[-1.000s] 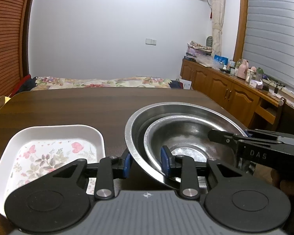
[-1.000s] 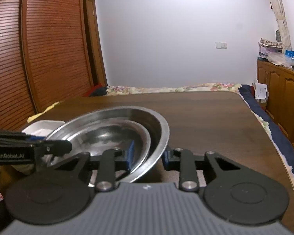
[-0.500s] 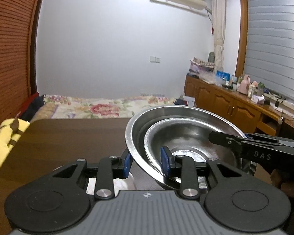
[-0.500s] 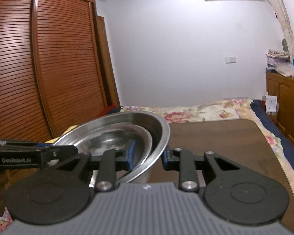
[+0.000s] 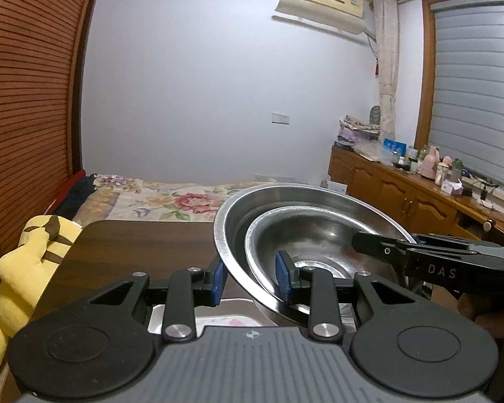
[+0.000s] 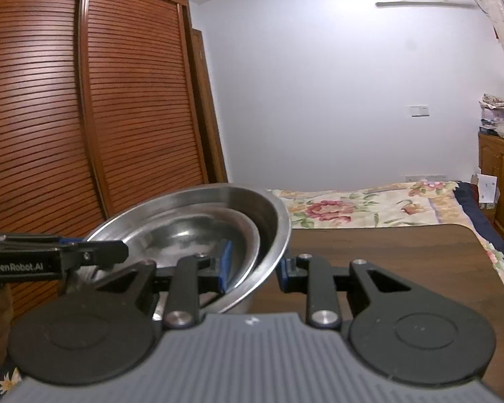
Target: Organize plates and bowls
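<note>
Two nested steel bowls are held in the air above the table: a large outer bowl (image 5: 238, 215) and a smaller inner bowl (image 5: 319, 235). My left gripper (image 5: 250, 280) is shut on their left rims. My right gripper (image 6: 252, 268) is shut on the opposite rims; the large bowl (image 6: 275, 221) and the small bowl (image 6: 198, 231) show there too. Below the bowls, a corner of the white floral plate (image 5: 198, 319) shows under my left fingers.
The dark wooden table (image 5: 144, 245) extends ahead, with its right part in the right wrist view (image 6: 403, 255). A yellow plush toy (image 5: 27, 262) lies at the table's left edge. A bed (image 5: 171, 198) lies behind, a wardrobe (image 6: 84, 117) to the left, cabinets (image 5: 403, 194) to the right.
Both grippers have lifted the nested bowls up off the table. The floral plate has dropped almost out of the left view, and the views now take in the room higher up.
</note>
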A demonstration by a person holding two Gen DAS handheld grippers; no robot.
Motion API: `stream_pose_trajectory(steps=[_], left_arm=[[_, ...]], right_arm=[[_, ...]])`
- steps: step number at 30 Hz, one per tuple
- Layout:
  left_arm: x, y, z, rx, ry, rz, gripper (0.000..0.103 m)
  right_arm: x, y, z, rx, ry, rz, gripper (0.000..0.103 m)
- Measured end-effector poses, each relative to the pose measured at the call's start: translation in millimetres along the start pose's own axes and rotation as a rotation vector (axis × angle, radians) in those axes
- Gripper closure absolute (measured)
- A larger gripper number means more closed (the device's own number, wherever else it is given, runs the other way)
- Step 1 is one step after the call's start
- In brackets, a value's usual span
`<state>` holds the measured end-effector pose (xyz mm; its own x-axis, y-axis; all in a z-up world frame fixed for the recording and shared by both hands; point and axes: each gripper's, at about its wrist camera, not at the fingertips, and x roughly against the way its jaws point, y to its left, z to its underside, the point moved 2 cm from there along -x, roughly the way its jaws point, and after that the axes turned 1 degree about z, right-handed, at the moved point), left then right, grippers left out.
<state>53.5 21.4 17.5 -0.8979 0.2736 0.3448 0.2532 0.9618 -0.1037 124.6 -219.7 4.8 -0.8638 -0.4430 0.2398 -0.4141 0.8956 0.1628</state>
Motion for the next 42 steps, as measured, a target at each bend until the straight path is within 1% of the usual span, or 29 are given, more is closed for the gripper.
stream_pose_trajectory(steps=[12,24,34,40,42], left_arm=[[11,29,7,0.024,0.004,-0.019,0.071],[11,63,34,0.088,0.058,-0.052,0.071],[5,71,55,0.118,0.108,-0.063,0.070],[0,71,62,0.117,0.130,-0.085,0.070],[0,71,64,0.112,0.126,-0.089,0.070]], right_arm=[[-12,25,3,0.025,0.043,-0.027,0.073],[-36,50,22,0.070,0.128,-0.058,0.073],[-40,60,37,0.089,0.189,-0.057,0.073],[-44,63,43,0.092,0.202,-0.055,0.073],[-45,64,45,0.089,0.206,-0.054,0.073]])
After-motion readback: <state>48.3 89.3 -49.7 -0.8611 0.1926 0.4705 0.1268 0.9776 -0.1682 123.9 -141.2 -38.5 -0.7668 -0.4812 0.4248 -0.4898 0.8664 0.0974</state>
